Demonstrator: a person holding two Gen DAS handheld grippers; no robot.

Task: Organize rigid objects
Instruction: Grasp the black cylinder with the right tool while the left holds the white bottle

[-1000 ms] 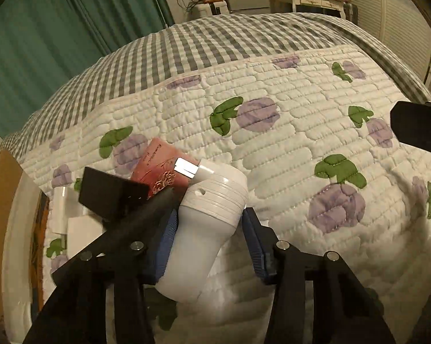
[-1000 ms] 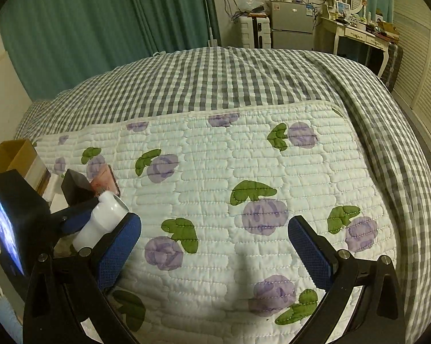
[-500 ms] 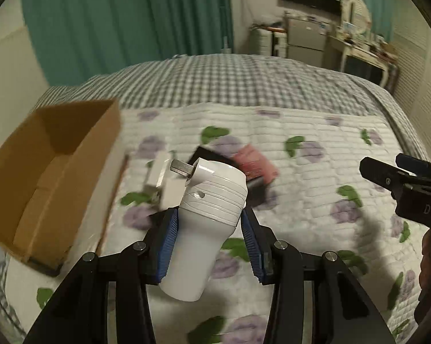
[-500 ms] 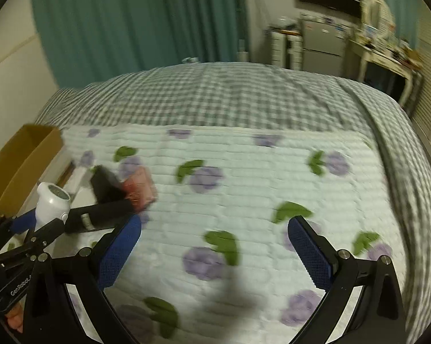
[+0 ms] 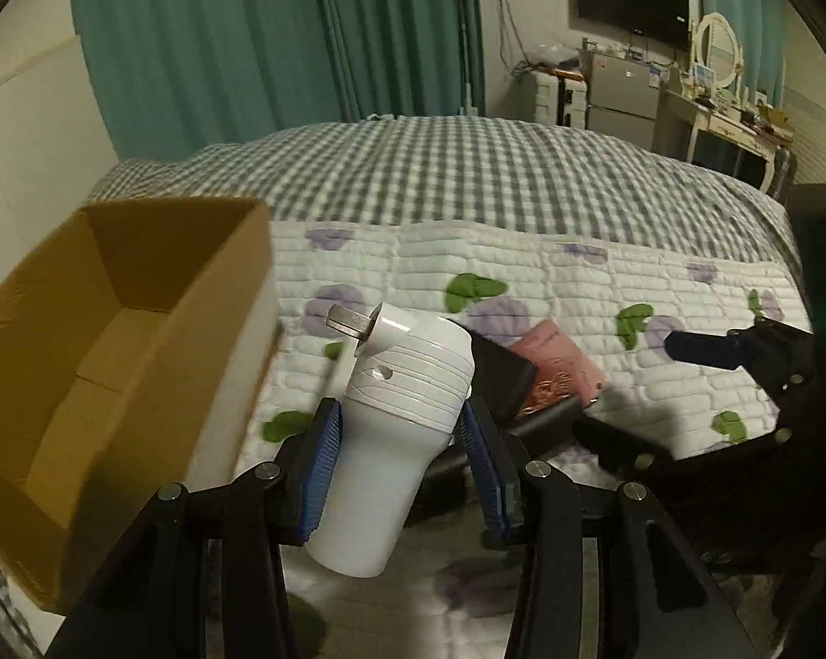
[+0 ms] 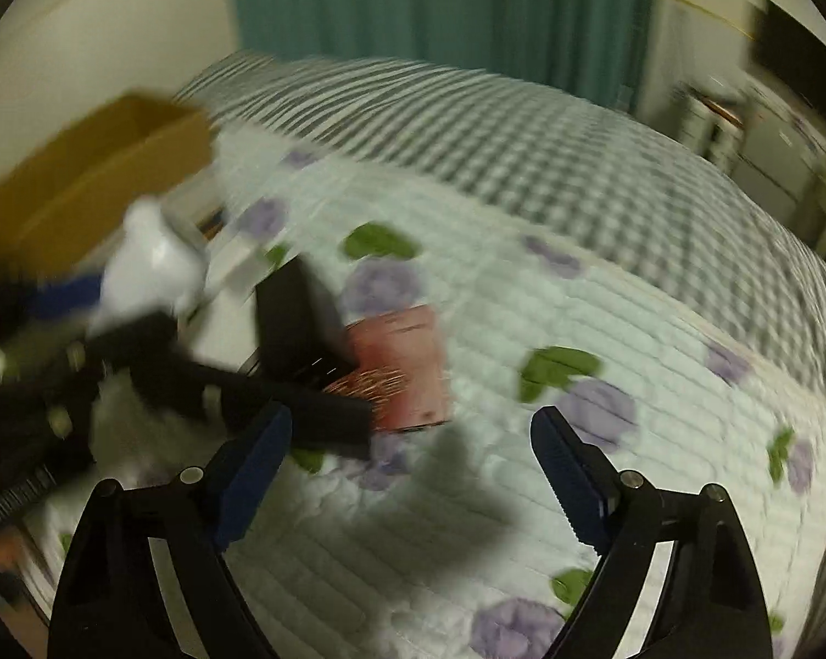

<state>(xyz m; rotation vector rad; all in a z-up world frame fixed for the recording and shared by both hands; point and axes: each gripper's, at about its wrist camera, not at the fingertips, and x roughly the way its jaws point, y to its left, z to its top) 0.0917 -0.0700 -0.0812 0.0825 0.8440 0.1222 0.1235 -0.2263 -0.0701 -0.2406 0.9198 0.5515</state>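
My left gripper (image 5: 402,456) is shut on a white plastic cylinder-shaped device (image 5: 396,423) with a metal tab at its top, held above the bed. It also shows blurred in the right wrist view (image 6: 155,269). An open brown cardboard box (image 5: 83,351) stands just left of it. A pink box (image 5: 556,368) and a black box (image 5: 498,379) lie on the quilt behind. My right gripper (image 6: 413,472) is open and empty, low over the quilt near the pink box (image 6: 402,368) and the black box (image 6: 292,324).
The floral quilt (image 5: 578,285) lies over a grey checked bedspread (image 5: 468,176). White small items lie by the cardboard box (image 6: 83,176), partly hidden. Teal curtains hang behind. A desk, fridge and TV stand at the far right.
My left gripper has lifted the white device and moved closer to the cardboard box. My right gripper has swung left toward the pink and black boxes; its view is motion-blurred.
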